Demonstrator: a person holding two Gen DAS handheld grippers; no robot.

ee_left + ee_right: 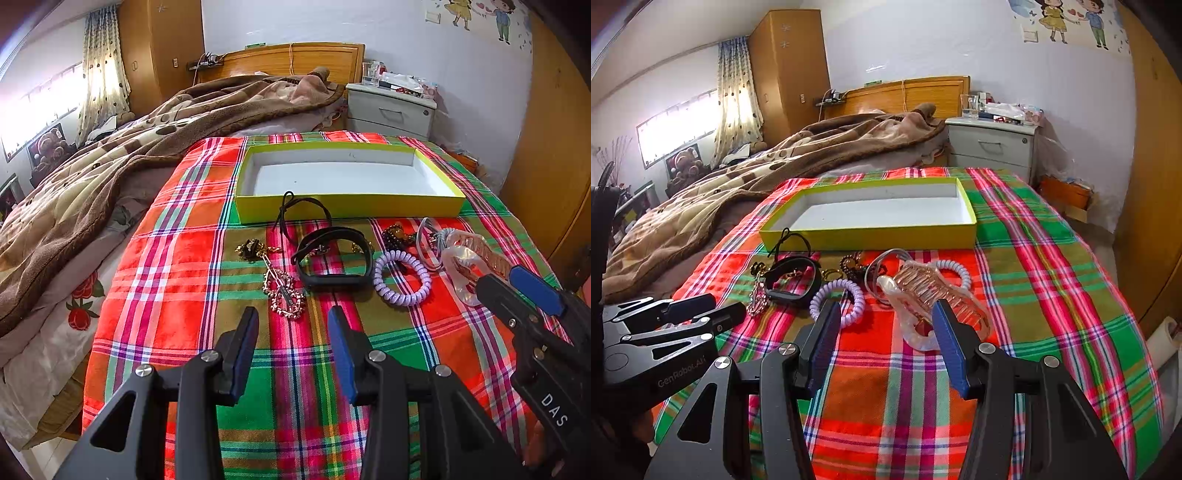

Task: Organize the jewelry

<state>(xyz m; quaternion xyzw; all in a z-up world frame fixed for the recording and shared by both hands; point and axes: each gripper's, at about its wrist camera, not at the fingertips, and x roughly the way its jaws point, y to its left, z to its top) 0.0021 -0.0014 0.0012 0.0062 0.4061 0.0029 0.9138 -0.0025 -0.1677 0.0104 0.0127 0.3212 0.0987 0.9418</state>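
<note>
An empty yellow box [347, 208] [871, 238] with a white inside sits on the plaid cloth. In front of it lie a black cord [295, 206], a black band [332, 258] [790, 277], a gold rhinestone hair clip [284, 291], a lilac coil hair tie [402, 277] [836, 301], dark beads [397, 234] and a clear pink claw clip [469, 262] [934, 295]. My left gripper [293, 314] is open just short of the hair clip. My right gripper [884, 308] is open; its right finger is beside the claw clip, apart from it.
The plaid cloth [1034, 295] covers the foot of a bed. A brown blanket [110, 158] is heaped to the left. A grey nightstand [391, 107] stands behind the box, wooden wardrobe doors [1152, 184] on the right.
</note>
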